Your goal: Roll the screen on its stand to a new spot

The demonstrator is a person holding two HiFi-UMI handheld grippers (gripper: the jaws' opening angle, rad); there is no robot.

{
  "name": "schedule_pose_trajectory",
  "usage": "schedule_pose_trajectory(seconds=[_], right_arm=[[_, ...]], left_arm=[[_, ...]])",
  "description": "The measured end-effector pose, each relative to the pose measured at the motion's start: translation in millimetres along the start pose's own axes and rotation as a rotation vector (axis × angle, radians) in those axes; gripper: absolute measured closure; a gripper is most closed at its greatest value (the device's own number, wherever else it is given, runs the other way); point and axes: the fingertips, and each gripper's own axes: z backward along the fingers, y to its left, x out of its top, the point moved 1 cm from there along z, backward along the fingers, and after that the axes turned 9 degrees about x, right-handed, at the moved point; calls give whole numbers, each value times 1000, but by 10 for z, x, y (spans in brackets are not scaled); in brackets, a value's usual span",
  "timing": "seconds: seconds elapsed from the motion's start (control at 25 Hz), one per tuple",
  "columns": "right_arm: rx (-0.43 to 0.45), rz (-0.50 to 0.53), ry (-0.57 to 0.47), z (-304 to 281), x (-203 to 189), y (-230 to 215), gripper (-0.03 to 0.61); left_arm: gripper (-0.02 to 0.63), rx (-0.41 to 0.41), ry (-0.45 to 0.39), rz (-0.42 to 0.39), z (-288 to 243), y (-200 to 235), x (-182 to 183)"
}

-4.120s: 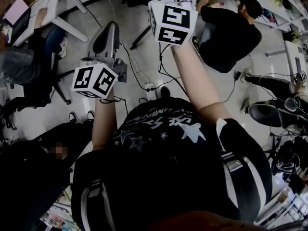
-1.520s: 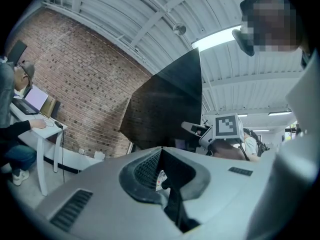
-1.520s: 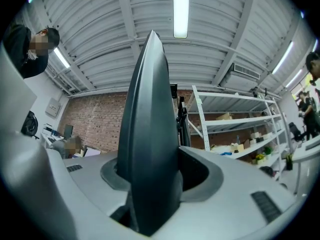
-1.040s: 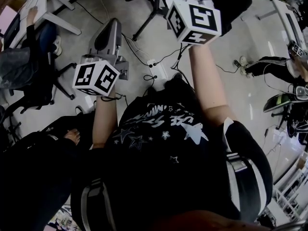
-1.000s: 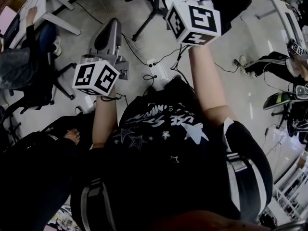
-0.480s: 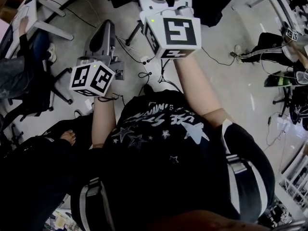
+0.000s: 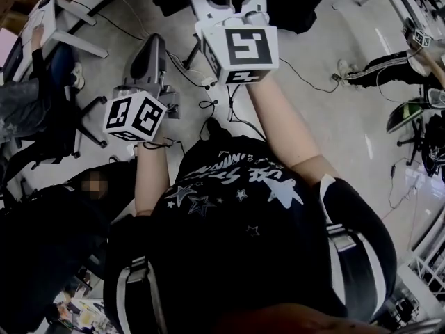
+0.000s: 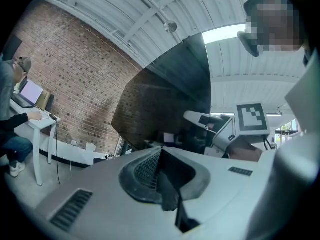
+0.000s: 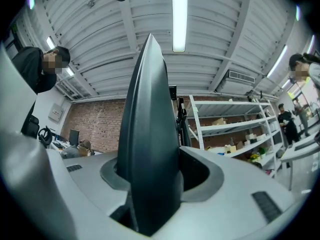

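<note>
Head view shows the floor (image 7: 334, 96) shifted since half a second ago: right gripper (image 9: 150, 194) fingers clamped on the upright screen (image 9: 149, 109), left gripper (image 8: 167, 189) apparently pinching its other edge, so the roll looks under way.

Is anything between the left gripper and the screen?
Nothing visible. The screen rises straight ahead of the left gripper, and no object shows between them.
</note>
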Motion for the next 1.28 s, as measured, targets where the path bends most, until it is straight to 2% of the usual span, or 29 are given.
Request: schedule_pose_trajectory(seconds=[0.52, 0.68, 0.96, 1.08, 1.28], right_arm=[[-17, 8, 3, 7, -14, 4, 354], [13, -4, -13, 9, -26, -22, 354], [87, 45, 19, 11, -28, 13, 331], [100, 60, -12, 139, 61, 26, 330], [112, 52, 0, 459, 86, -9, 286]], left_arm=[[603, 2, -15, -11, 168, -104, 8], [603, 17, -28, -12, 184, -90, 18], [603, 43, -42, -22, 249, -93, 60], [603, 57, -54, -24, 309, -121, 100], [603, 73, -64, -25, 458, -288, 64]])
